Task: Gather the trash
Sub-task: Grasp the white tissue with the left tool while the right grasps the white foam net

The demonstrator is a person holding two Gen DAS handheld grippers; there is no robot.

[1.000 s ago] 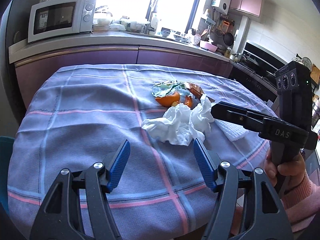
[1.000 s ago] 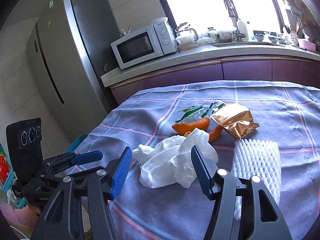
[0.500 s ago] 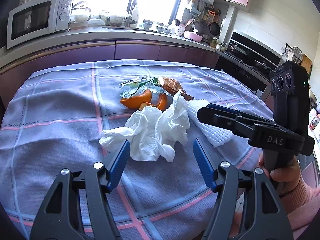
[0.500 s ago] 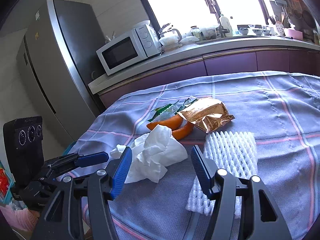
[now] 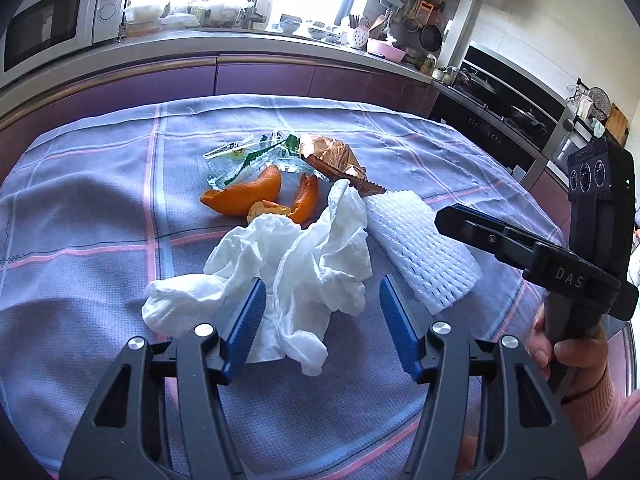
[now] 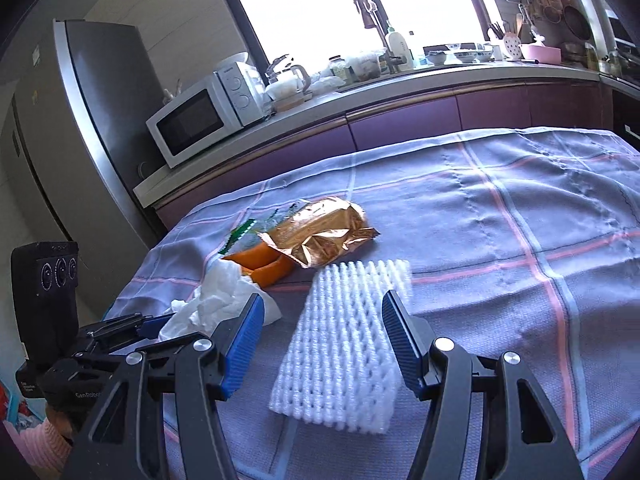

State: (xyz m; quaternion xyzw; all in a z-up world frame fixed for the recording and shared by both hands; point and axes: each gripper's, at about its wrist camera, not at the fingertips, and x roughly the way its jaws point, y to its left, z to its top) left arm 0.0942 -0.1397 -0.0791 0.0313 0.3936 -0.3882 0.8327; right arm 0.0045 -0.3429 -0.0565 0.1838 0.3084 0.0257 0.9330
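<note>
A crumpled white tissue (image 5: 296, 264) lies on the checked tablecloth (image 5: 100, 208), with my open left gripper (image 5: 322, 320) straddling its near part. Behind it lie orange peels (image 5: 248, 196), a clear green-printed wrapper (image 5: 240, 156) and a copper foil wrapper (image 5: 336, 156). A white foam fruit net (image 5: 420, 252) lies to the right. My open right gripper (image 6: 324, 340) hovers over the foam net (image 6: 348, 344). The tissue (image 6: 216, 300), peels (image 6: 264, 264) and foil wrapper (image 6: 320, 236) also show in the right wrist view. The right gripper also shows from the side in the left wrist view (image 5: 476, 228).
A purple kitchen counter (image 5: 240, 68) runs behind the table, with a microwave (image 6: 204, 112) and a fridge (image 6: 80, 128) at the left. A stove (image 5: 504, 120) stands at the right. The table's near edge is just below both grippers.
My left gripper has moved forward and right until its fingers straddle the tissue. My right gripper has swung right, from over the tissue to over the foam net.
</note>
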